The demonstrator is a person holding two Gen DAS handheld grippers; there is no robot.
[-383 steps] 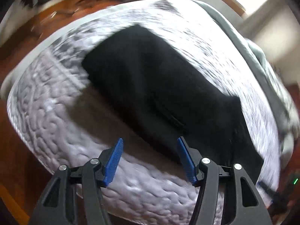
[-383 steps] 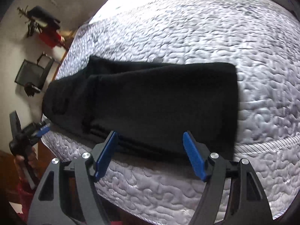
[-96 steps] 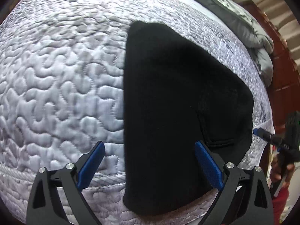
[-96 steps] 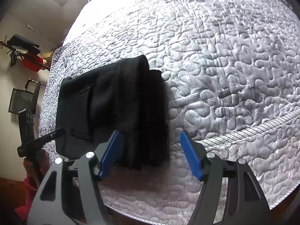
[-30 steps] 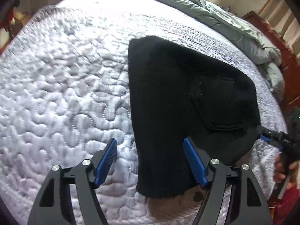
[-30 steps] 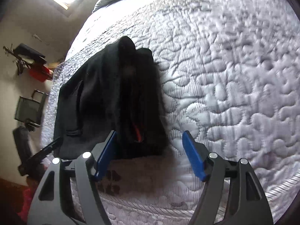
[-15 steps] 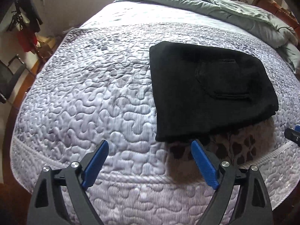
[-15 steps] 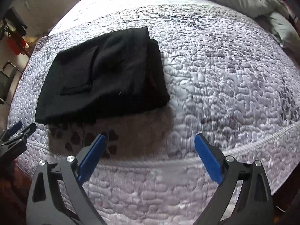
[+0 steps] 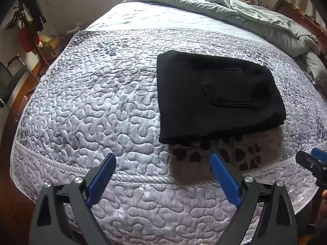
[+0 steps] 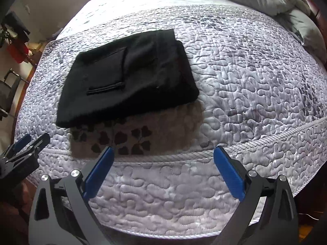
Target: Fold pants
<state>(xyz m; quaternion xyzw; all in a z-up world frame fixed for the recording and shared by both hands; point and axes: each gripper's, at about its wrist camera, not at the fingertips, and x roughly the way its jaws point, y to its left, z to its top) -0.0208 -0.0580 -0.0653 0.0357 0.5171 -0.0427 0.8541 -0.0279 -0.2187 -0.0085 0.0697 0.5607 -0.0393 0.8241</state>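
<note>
The black pants (image 9: pixel 216 100) lie folded into a compact rectangle on the quilted bed (image 9: pixel 92 102), back pocket facing up. They also show in the right wrist view (image 10: pixel 130 79). My left gripper (image 9: pixel 163 175) is open and empty, held back over the bed's front edge, apart from the pants. My right gripper (image 10: pixel 163 169) is open and empty, also back at the front edge. The right gripper's tip shows at the right edge of the left wrist view (image 9: pixel 312 161); the left gripper shows at the left edge of the right wrist view (image 10: pixel 24 149).
A grey-green duvet (image 9: pixel 255 18) is bunched at the head of the bed. A brown leaf-patterned patch (image 10: pixel 130 134) lies in front of the pants. A black chair (image 9: pixel 10 79) and red items (image 9: pixel 28 38) stand by the left wall. Wooden floor lies beyond the bed.
Both grippers have let go of the pants and pulled back from them toward the bed's front edge. The folded pants now lie still on the quilt.
</note>
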